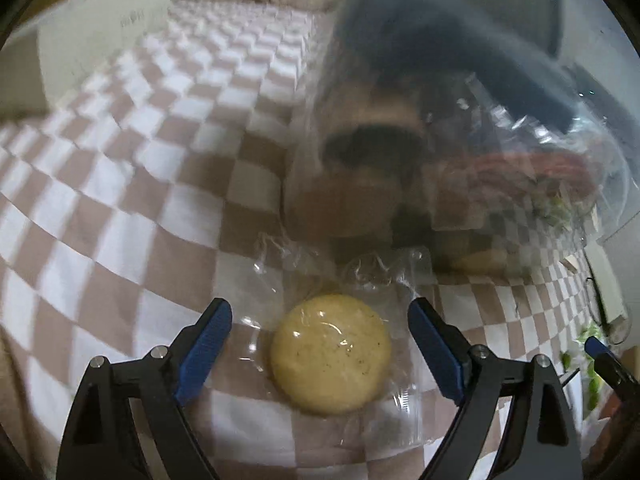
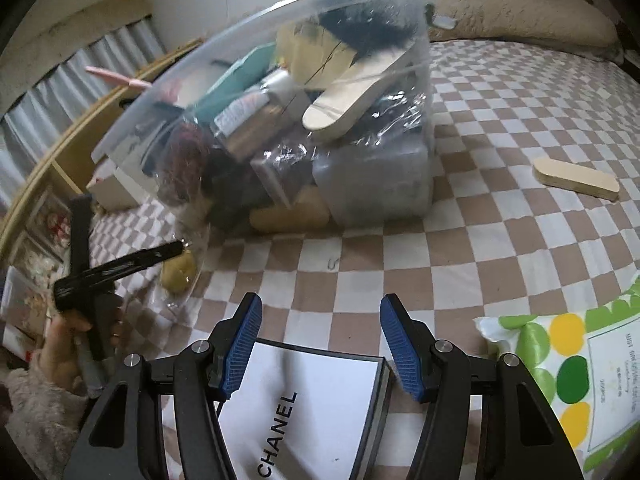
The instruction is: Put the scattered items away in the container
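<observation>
On the brown-and-white checked bedspread (image 1: 132,184), just in front of the clear plastic storage container (image 2: 372,184) already crowded with things, lies a round yellow cake sealed in a clear wrapper (image 1: 331,354). It sits between the wide-open jaws of the left tool (image 1: 320,346), untouched by either pad. A good pick would centre the cake and close gently, since the film looks slippery. The right tool (image 2: 321,346) hovers open over a white lettered box (image 2: 312,408), gripping nothing.
</observation>
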Demonstrator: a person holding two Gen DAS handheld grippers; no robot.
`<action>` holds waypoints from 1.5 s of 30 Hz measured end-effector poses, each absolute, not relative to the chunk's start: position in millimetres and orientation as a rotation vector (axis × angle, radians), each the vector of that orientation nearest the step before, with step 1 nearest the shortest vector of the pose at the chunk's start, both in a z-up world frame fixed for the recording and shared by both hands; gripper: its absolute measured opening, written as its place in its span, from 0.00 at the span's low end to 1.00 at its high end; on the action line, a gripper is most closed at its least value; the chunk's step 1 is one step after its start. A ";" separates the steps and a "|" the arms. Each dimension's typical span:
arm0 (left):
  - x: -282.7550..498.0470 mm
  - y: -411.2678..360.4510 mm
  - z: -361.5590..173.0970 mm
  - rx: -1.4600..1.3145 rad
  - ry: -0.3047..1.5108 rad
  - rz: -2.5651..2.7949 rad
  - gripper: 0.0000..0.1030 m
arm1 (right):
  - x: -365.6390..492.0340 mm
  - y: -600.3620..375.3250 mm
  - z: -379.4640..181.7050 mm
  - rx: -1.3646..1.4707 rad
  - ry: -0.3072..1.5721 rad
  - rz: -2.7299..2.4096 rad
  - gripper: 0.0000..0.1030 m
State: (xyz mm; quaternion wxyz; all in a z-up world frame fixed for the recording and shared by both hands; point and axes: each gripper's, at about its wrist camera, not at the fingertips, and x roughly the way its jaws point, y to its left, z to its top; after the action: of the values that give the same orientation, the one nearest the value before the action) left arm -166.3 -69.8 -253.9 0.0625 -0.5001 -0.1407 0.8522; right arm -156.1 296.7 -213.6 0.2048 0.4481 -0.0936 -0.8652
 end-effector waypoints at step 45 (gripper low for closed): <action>-109.5 -39.1 -214.0 -1.235 -0.741 2.101 0.88 | -91.7 258.8 -216.1 1.153 -0.266 -2.154 0.60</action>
State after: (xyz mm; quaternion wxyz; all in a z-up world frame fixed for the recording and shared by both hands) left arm -109.5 -39.1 -214.0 0.2929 -0.4636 -0.2782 0.7886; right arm -91.7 258.8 -216.1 0.3352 0.4421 -0.1018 -0.8257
